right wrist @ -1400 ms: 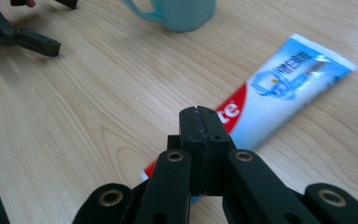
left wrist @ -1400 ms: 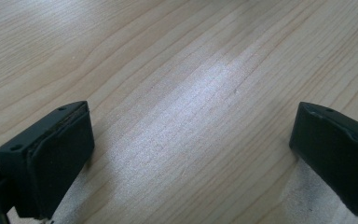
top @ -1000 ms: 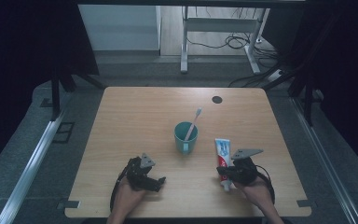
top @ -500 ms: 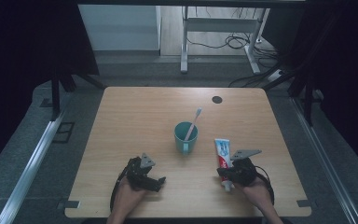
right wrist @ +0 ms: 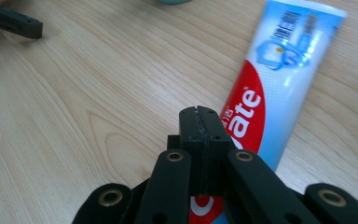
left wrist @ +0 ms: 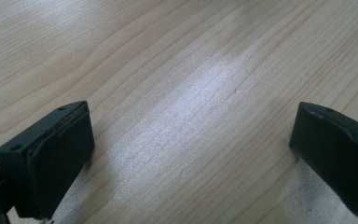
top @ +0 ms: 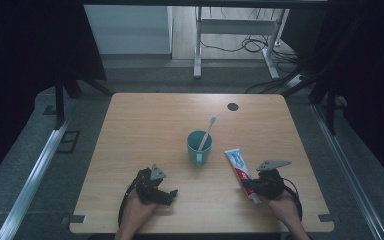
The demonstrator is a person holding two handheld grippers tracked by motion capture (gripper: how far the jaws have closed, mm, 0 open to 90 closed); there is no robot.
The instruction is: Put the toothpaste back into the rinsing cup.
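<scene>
I rest my right gripper (right wrist: 199,122), jaws pressed together on nothing, over the toothpaste tube (right wrist: 279,79) near the worktop's (top: 145,130) front right corner, ready to grasp, while my left gripper (left wrist: 191,154) waits wide open.

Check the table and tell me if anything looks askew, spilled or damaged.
Nothing stands out. The white toothbrush leans in the teal mug, which stands upright. The red, white and blue toothpaste tube lies flat on the light wooden table, angled beside the shut right claw. No spill or damage shows.
</scene>
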